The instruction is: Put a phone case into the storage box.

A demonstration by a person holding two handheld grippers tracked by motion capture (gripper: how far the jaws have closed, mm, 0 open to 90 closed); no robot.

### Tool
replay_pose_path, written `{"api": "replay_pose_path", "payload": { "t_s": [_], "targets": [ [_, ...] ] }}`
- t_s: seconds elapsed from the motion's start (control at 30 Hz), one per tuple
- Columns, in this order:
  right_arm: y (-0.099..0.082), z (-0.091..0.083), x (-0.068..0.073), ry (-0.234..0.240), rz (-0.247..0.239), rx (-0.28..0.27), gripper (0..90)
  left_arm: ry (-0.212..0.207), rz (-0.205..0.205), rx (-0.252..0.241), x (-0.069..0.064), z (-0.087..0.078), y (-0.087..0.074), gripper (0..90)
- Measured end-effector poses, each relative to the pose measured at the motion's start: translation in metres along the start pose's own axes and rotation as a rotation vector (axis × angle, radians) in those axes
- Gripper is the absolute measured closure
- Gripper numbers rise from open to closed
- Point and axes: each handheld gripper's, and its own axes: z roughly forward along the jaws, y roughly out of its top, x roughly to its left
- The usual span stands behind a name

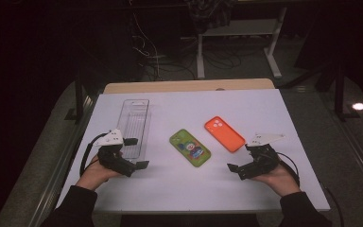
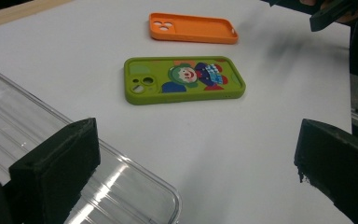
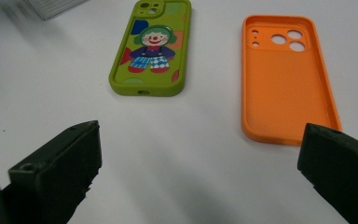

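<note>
No brand name or writing can be read on anything here. The green phone case carries only a cartoon clown with green hair and a blue outfit, and the orange phone case is plain, with three round camera holes at one end.

Your left tongs are held just above the desk at its left side, jaws spread wide with nothing between them. They sit right at the near end of the clear plastic tray; in the left gripper view one jaw hangs over the tray's rounded near corner. The tray is a long, ribbed, see-through box, and it looks empty.

Your right tongs are at the right side of the desk, jaws likewise wide apart and holding nothing. The orange phone case lies just beyond them, open side up, and the right gripper view shows its near edge close to one jaw.

The green phone case lies flat in the middle of the desk, between your two hands, picture side up. It rests just beside the orange one, not touching it, and well apart from the tray. Nothing lies between either pair of tongs and the two cases.

Behind the desk you have a dark floor with cables and white desk legs.
</note>
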Motion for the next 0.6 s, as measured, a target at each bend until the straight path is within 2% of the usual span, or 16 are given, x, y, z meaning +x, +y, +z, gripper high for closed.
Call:
{"api": "replay_pose_path", "payload": {
  "t_s": [0.13,0.33,0.53,0.6],
  "targets": [
    [0.002,0.001,0.000,-0.001,0.006,0.007,0.0,-0.004,0.013,0.008,0.000,0.002,0.001,0.0],
    [0.009,0.003,-0.002,0.003,-0.025,0.023,0.0,0.000,0.005,0.009,-0.002,0.003,0.001,0.0],
    [0.020,0.004,-0.004,-0.001,-0.030,0.031,0.0,-0.003,0.016,0.006,-0.003,0.001,0.003,0.0],
    [0.028,0.006,-0.006,-0.007,-0.047,0.048,0.0,-0.004,0.014,0.003,-0.003,0.001,0.003,0.0]
  ]
}}
